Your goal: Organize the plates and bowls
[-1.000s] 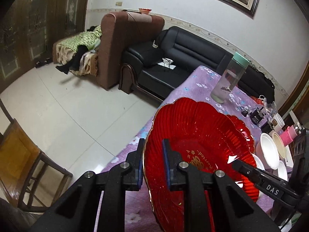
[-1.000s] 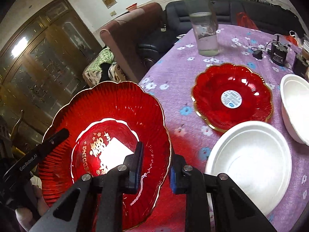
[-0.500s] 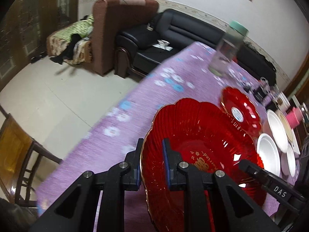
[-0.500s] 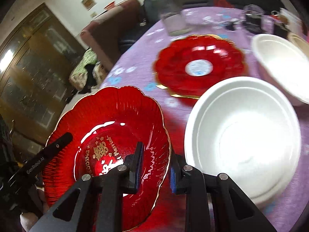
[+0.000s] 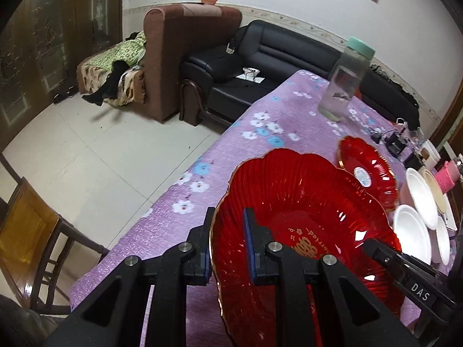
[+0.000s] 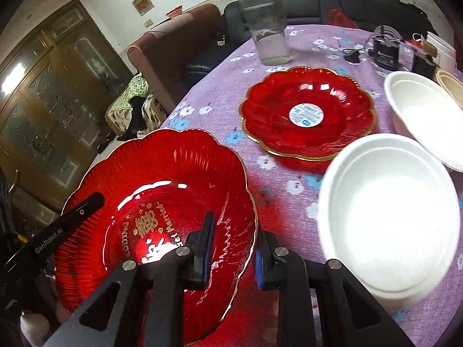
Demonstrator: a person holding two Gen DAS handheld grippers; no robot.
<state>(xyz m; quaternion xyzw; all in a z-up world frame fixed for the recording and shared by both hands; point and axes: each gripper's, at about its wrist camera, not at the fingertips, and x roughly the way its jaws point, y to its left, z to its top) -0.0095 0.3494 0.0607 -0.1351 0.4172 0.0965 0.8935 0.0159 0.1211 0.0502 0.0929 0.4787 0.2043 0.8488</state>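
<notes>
Above the near end of the purple flowered tablecloth (image 5: 260, 121), 2 grippers are gripping 1 big red scalloped plate (image 5: 303, 217) by opposite rims: the left gripper (image 5: 227, 245) and the right gripper (image 6: 233, 248) are each clamping its gold-trimmed edge between their pads. Gold lettering is showing in the plate's ribbed, translucent centre. Beyond it, a smaller red plate (image 6: 308, 112) with a round sticker is lying beside white bowls (image 6: 387, 211). The big plate's near rim is disappearing behind the black fingers; whether its underside is touching the cloth cannot be told.
</notes>
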